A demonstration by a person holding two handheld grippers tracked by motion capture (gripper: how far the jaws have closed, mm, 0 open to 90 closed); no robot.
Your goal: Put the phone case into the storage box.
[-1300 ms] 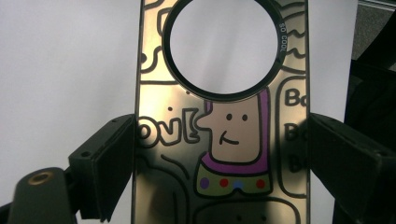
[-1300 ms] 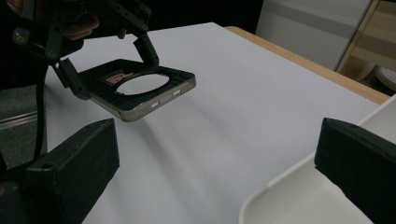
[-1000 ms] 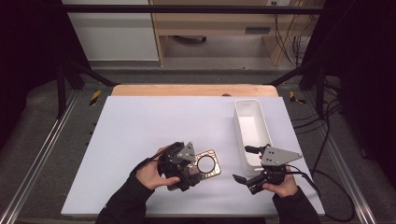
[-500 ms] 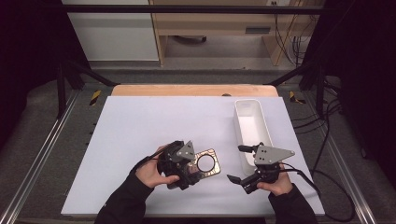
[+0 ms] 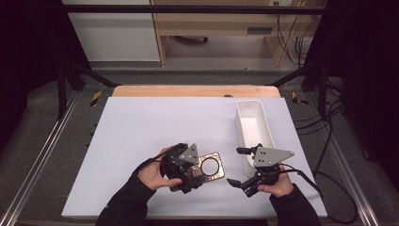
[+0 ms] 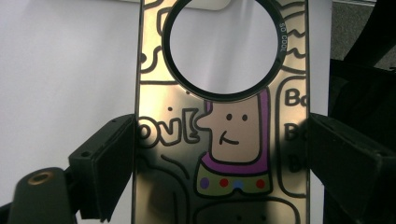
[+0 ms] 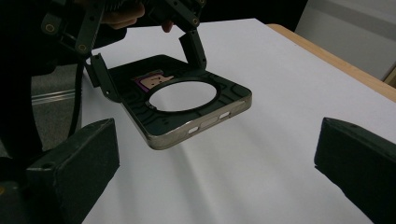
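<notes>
The phone case point(image 6: 219, 140) is shiny gold with black doodle outlines — a cartoon face in a purple hood, red and blue dots beneath. White tray point(image 5: 254, 127), pale lilac-white table point(image 5: 155, 122), black grippers.

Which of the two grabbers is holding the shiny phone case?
The left gripper. Its jaws clamp the two long edges of the phone case with the cartoon face. The right gripper has open, empty jaws that point toward the case.
</notes>
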